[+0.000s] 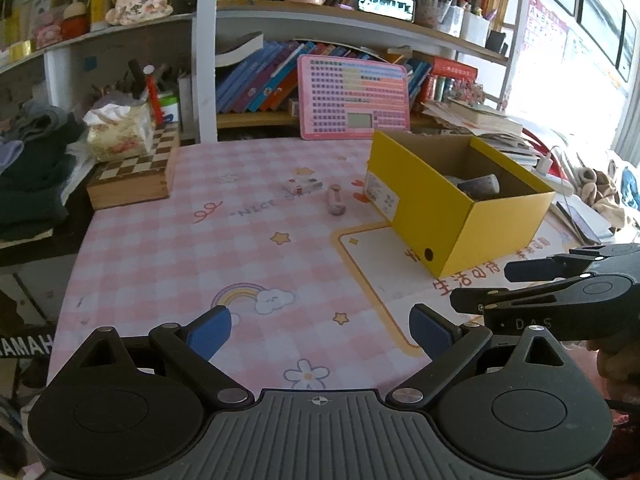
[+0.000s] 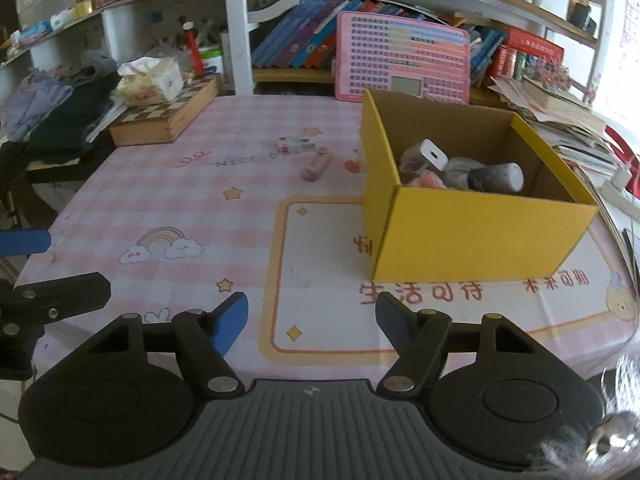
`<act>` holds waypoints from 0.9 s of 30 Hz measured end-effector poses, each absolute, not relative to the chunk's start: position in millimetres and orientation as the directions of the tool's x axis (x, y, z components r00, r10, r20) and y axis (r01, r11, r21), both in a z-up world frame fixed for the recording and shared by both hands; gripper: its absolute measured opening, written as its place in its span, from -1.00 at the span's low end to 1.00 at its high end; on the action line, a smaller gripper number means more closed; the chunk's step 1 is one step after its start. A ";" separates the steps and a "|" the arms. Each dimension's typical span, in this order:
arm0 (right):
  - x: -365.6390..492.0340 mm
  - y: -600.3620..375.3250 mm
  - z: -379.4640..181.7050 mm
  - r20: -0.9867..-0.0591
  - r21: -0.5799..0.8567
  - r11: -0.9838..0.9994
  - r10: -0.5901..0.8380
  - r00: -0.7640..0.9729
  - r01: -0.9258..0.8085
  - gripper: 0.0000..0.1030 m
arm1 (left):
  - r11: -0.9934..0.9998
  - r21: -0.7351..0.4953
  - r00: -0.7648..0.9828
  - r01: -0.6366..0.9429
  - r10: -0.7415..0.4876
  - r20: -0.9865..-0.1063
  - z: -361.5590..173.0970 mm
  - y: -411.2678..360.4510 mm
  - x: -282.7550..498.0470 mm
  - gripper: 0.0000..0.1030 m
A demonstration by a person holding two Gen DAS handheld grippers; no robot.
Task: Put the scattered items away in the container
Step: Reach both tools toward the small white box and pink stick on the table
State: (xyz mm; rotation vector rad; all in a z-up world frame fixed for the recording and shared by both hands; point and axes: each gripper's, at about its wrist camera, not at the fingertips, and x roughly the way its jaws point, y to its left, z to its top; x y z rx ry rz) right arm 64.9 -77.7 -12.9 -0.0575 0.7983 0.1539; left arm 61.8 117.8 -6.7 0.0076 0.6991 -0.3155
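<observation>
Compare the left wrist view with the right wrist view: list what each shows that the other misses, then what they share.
Only the left wrist view: the round hole in the yellow box's end wall.
Only the right wrist view: a white charger inside the box.
Both: the yellow box, the pink stick-shaped item and small white packet lying loose on the tablecloth, and both hand-held grippers, the left and right, open and empty.

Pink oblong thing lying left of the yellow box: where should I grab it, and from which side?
Grip the pink oblong item across its narrow middle, coming from above. It lies flat on the tablecloth, long axis running roughly toward the shelves, apart from the small white packet, so both long sides look free.
</observation>
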 end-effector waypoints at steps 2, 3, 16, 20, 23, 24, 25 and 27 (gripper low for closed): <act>67.7 -75.9 -12.8 -0.717 0.004 0.986 0.119 0.687 -0.168 0.18 | 0.952 -0.099 0.719 0.288 -0.284 -0.634 -7.0 118.5 63.0 0.90; 69.5 -74.9 -13.2 -0.718 0.003 0.986 0.120 0.685 -0.169 0.14 | 0.953 -0.097 0.719 0.288 -0.282 -0.635 -7.1 118.7 63.5 0.90; 109.2 -64.3 -16.5 -0.707 0.002 0.981 0.139 0.693 -0.195 0.03 | 0.963 -0.066 0.747 0.261 -0.245 -0.617 -5.9 120.0 92.2 0.90; 127.6 -61.4 -17.8 -0.706 0.004 0.981 0.140 0.694 -0.195 0.04 | 0.964 -0.060 0.749 0.261 -0.241 -0.617 -7.3 118.4 106.9 0.90; 141.9 -57.7 -21.1 -0.709 0.007 0.981 0.141 0.691 -0.192 0.04 | 0.964 -0.053 0.750 0.260 -0.237 -0.618 -8.5 118.3 117.5 0.90; 146.8 -56.4 -22.4 -0.711 0.009 0.981 0.142 0.689 -0.192 0.04 | 0.965 -0.052 0.750 0.258 -0.234 -0.618 -8.9 118.6 121.5 0.90; 151.9 -55.4 -23.6 -0.712 0.012 0.981 0.143 0.687 -0.192 0.04 | 0.965 -0.051 0.751 0.256 -0.232 -0.618 -9.4 119.1 124.9 0.90; 162.6 -53.2 -25.9 -0.717 0.019 0.982 0.144 0.682 -0.188 0.04 | 0.967 -0.050 0.752 0.251 -0.227 -0.618 -10.7 119.7 131.7 0.90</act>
